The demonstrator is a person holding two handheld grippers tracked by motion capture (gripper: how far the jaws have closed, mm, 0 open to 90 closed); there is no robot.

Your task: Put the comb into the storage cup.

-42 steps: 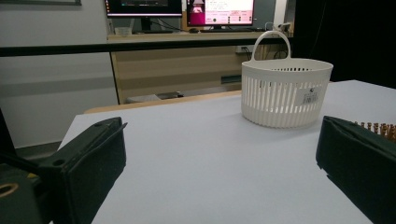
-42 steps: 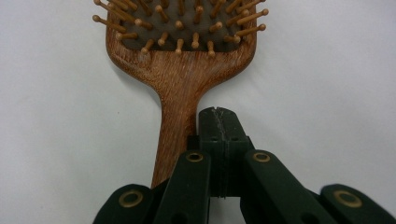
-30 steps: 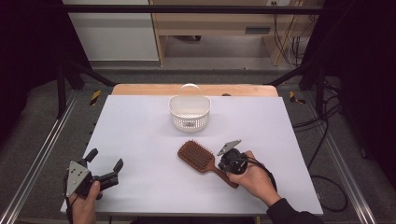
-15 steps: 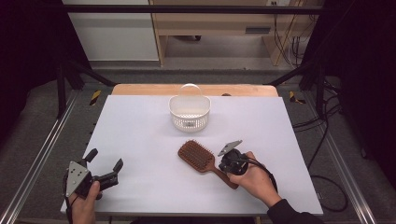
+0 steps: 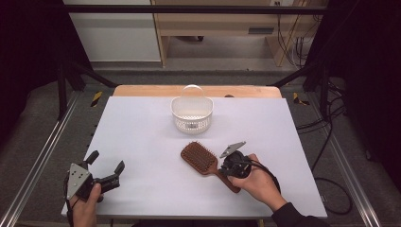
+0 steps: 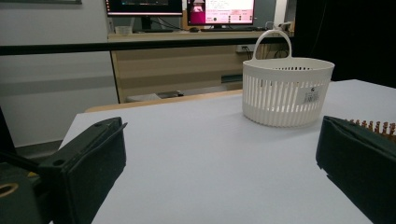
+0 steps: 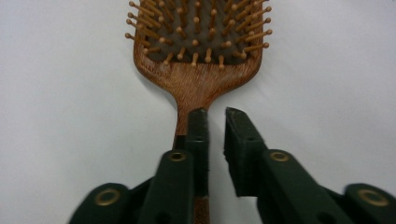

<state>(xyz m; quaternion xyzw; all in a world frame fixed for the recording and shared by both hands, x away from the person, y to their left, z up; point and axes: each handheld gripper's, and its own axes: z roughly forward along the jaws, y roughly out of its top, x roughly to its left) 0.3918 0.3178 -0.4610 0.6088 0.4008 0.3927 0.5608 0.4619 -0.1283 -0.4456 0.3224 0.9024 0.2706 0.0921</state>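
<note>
A brown wooden paddle hairbrush point(image 5: 201, 158) lies bristles up on the white table point(image 5: 142, 127), its handle pointing to the near right. My right gripper point(image 5: 225, 169) sits low over that handle. In the right gripper view the hairbrush point(image 7: 196, 70) fills the top, and my right gripper point(image 7: 215, 116) shows a narrow gap between its jaws, which have just been opening. The handle runs under the left jaw and nothing presses on it. My left gripper point(image 5: 108, 161) rests at the near left corner, wide open with nothing between its jaws point(image 6: 222, 123).
A white slatted basket point(image 5: 191, 116) with a hoop handle stands at the table's far middle; the left gripper view has the basket point(image 6: 287, 91) ahead to the right. A wooden board runs along the far edge. Metal rails flank the table.
</note>
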